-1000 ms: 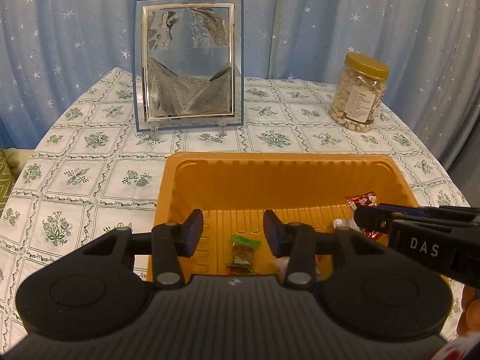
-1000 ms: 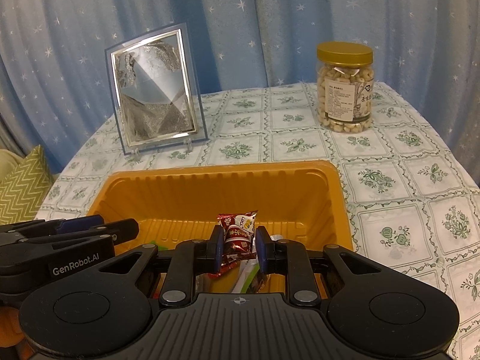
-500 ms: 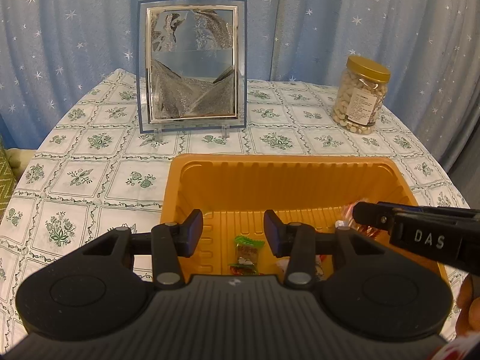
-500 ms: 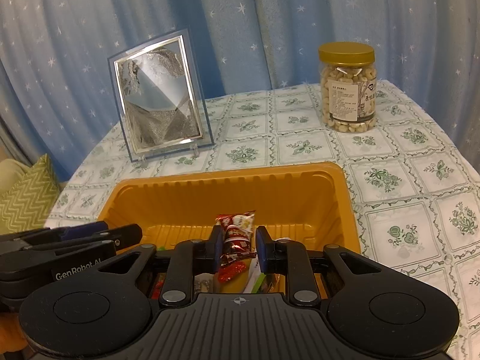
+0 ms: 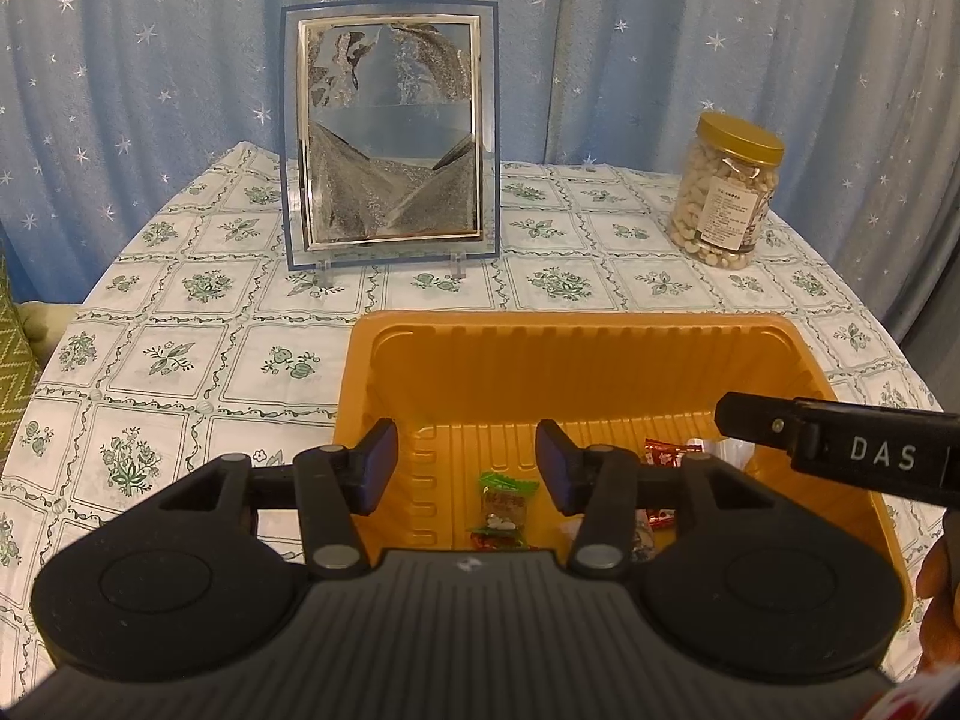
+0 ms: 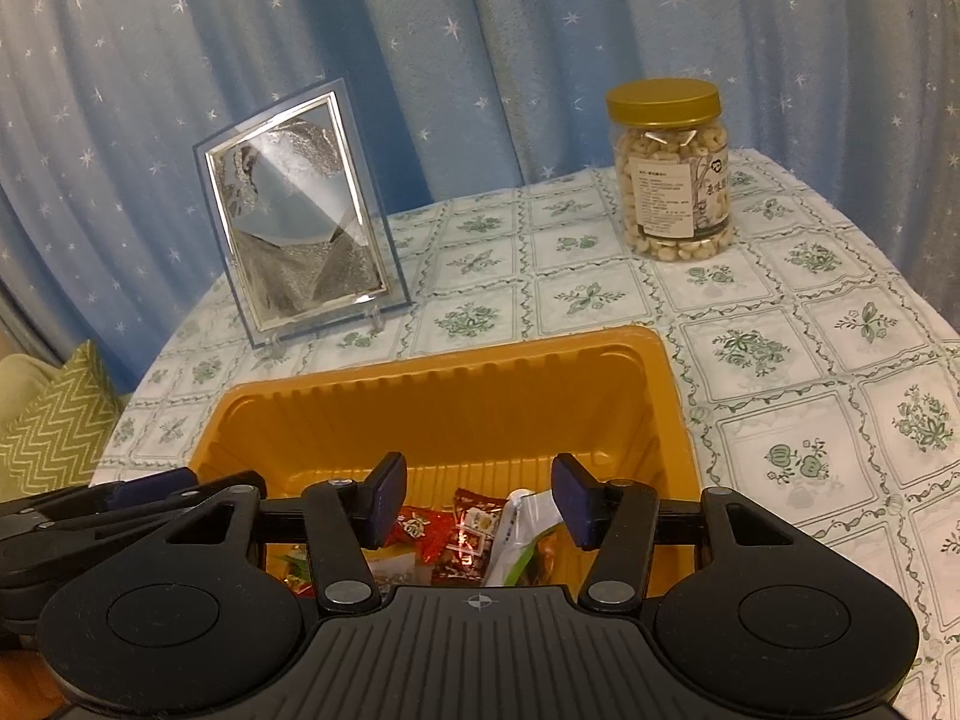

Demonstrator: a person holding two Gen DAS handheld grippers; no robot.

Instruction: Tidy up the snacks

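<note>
The snacks (image 6: 462,531) lie in the orange tray (image 6: 456,402) at the near edge of the bench (image 6: 780,360). The right tongs (image 6: 474,501) have just been opening and stand spread above the snacks, pinching nothing. The left tongs (image 5: 467,468) are spread too, over a green candy (image 5: 503,501). A jar (image 6: 669,171) stands near the far right edge, a frame (image 6: 300,216) far left.

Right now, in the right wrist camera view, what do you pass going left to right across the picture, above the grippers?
Green zigzag cushion → sand picture frame → orange tray → jar of nuts.
</note>
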